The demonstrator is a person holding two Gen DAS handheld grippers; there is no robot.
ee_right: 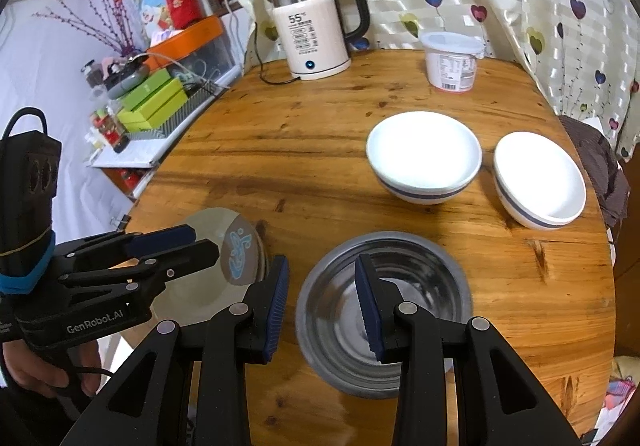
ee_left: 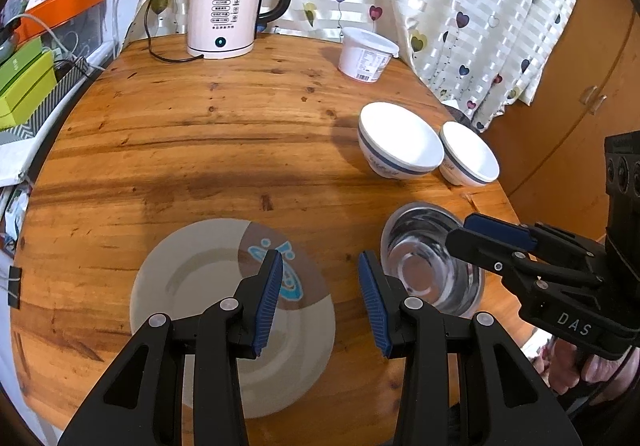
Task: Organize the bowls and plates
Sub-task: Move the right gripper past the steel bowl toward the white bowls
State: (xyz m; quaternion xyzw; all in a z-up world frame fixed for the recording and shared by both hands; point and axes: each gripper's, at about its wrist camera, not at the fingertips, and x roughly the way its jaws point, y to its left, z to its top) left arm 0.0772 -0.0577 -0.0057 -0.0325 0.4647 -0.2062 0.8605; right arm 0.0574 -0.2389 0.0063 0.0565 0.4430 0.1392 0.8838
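Note:
A beige plate (ee_left: 200, 286) with a brown wedge and a blue fish drawing lies at the table's near edge. My left gripper (ee_left: 322, 302) hovers open over the plate's right rim with nothing between the pads. A steel bowl (ee_right: 420, 286) sits to the plate's right. My right gripper (ee_right: 324, 306) is open above the bowl's left rim, one finger over its inside and one outside. Two white bowls with blue bands (ee_right: 424, 154) (ee_right: 540, 178) stand farther back on the right. Each gripper shows in the other view: the right gripper (ee_left: 460, 236) and the left gripper (ee_right: 204, 242).
A white electric kettle (ee_right: 316, 34) with its cord and a white lidded tub (ee_right: 452, 58) stand at the back of the round wooden table (ee_right: 320, 150). A heart-patterned curtain hangs behind. Cluttered shelves with green boxes (ee_right: 152, 102) stand to the left.

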